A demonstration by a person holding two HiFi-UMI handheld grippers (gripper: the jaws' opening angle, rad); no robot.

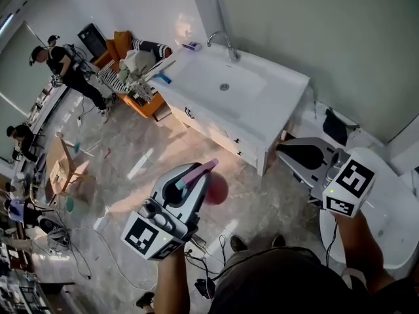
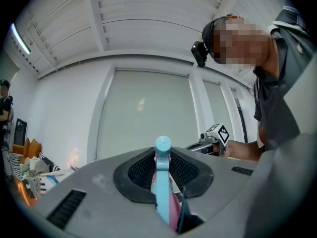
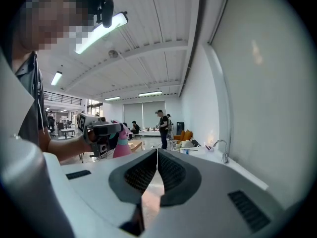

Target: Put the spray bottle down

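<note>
The bottle (image 1: 211, 187) sits in my left gripper (image 1: 196, 175), pinched only by its thin head over the floor, well short of the counter (image 1: 262, 103), so I judge a jolt or early release would drop it. I hold that gripper about level, pointing far toward the counter; the right gripper (image 1: 288, 150), closed and empty, is out to the right.
</note>
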